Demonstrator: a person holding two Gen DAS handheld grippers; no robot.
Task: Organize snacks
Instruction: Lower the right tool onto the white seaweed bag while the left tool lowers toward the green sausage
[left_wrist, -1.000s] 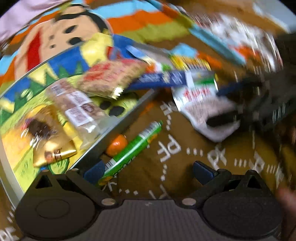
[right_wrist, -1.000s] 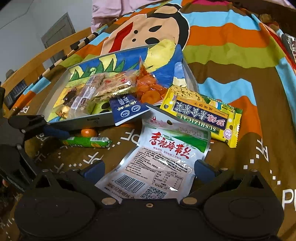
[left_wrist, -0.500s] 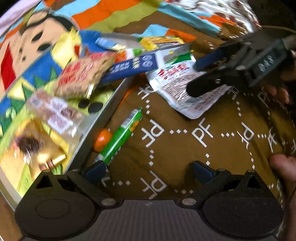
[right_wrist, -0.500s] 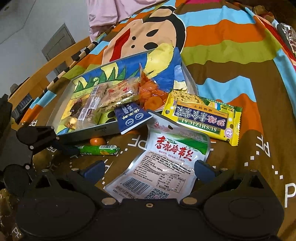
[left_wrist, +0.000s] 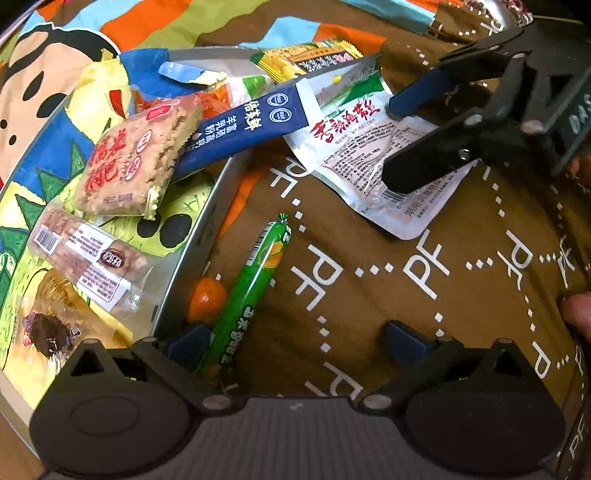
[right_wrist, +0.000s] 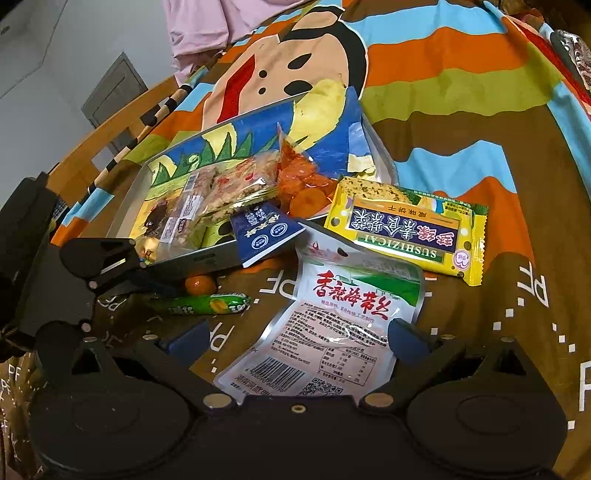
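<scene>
Green sausage stick at your left jaws, white seaweed pouch between your right ones.

The green foil sausage stick (left_wrist: 251, 295) lies on the brown printed blanket (left_wrist: 424, 280), its near end just beside your left gripper's (left_wrist: 295, 339) left finger; jaws spread, gripping nothing. Your right gripper (right_wrist: 295, 338) straddles the white plastic seaweed pouch (right_wrist: 332, 325), jaws wide. A small orange candy (left_wrist: 205, 297) touches the metal tray (left_wrist: 199, 236) wall.
</scene>
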